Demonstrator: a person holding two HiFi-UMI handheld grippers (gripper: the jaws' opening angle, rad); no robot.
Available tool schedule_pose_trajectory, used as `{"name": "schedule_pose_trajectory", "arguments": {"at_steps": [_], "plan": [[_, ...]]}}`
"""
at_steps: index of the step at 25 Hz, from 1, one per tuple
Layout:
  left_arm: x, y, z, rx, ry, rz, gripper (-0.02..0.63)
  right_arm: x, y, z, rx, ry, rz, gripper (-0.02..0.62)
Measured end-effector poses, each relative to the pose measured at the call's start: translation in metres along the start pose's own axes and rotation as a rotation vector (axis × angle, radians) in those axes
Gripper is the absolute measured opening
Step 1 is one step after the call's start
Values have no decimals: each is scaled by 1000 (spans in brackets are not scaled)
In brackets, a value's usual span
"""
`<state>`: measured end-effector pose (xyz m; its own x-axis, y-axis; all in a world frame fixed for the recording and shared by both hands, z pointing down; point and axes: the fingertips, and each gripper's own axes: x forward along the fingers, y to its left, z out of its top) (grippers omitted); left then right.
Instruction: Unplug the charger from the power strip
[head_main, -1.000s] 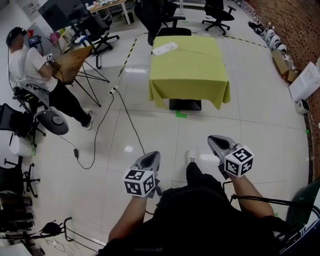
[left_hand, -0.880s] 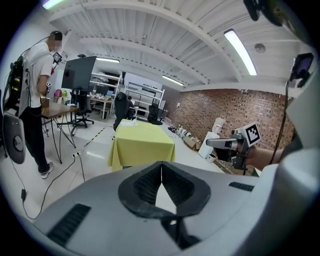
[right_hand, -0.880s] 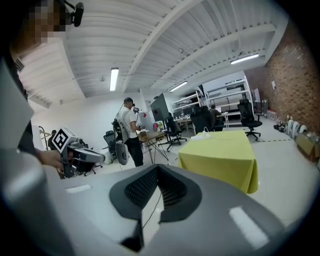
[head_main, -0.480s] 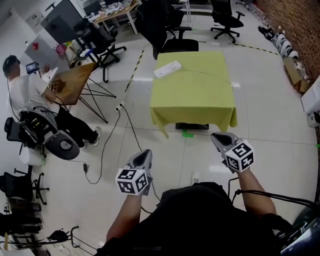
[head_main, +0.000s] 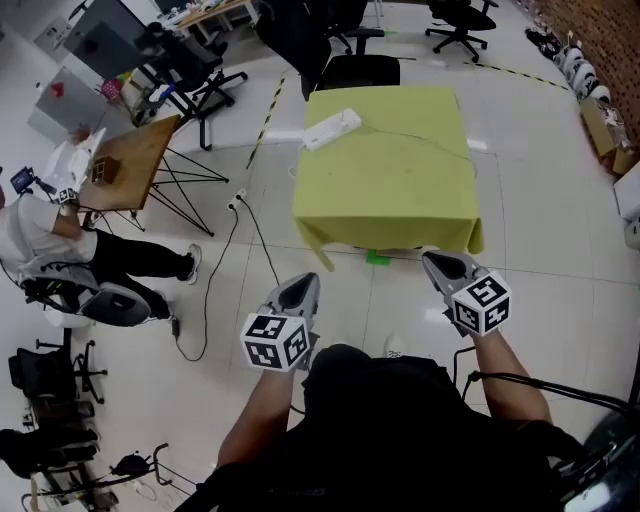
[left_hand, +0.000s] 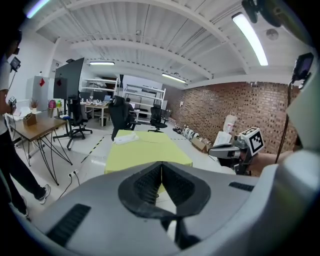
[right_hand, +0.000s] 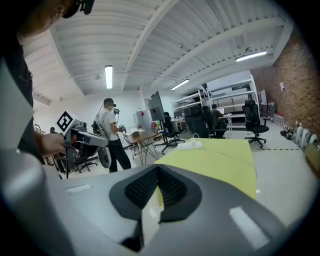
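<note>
Green bench (head_main: 400, 190) ahead, strip (head_main: 331, 129) at its far left corner. Your left claw (head_main: 299, 287) and right claw (head_main: 438, 263) are closed, empty. Approach step, likely: reach there, then open.

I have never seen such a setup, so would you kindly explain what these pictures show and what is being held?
No robot here: a person holds a grey two-jaw hand-held gripper in each hand, each carrying a cube with black-and-white square markers. One picture comes from a camera on the person's head: the left hand-held gripper shows at left, the right hand-held gripper at right. The other two pictures come from cameras riding on each gripper, looking along its jaws. Both pairs of jaws are together and hold nothing. Ahead stands a table under a yellow-green cloth; a white power strip lies on its far left corner. No charger can be made out.
</note>
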<state>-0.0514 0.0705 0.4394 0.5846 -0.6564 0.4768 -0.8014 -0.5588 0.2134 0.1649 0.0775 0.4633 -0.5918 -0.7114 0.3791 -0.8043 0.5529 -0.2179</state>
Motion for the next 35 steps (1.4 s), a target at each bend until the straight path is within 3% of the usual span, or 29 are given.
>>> {"name": "schedule_pose_trajectory", "arguments": {"at_steps": [5, 9, 15, 19, 27, 35], "plan": [[34, 25, 4, 22, 47, -28, 8, 28, -15, 8, 18, 15, -21, 3], [71, 57, 13, 28, 75, -95, 8, 57, -30, 18, 14, 38, -86, 3], [105, 123, 62, 89, 18, -183, 8, 116, -44, 39, 87, 69, -179, 3], [118, 183, 79, 56, 24, -197, 8, 161, -44, 63, 60, 99, -237, 3], [129, 264, 74, 2, 61, -208, 8, 229, -23, 95, 33, 124, -251, 3], [136, 281, 80, -20, 48, -241, 8, 271, -18, 100, 26, 170, -223, 3]]}}
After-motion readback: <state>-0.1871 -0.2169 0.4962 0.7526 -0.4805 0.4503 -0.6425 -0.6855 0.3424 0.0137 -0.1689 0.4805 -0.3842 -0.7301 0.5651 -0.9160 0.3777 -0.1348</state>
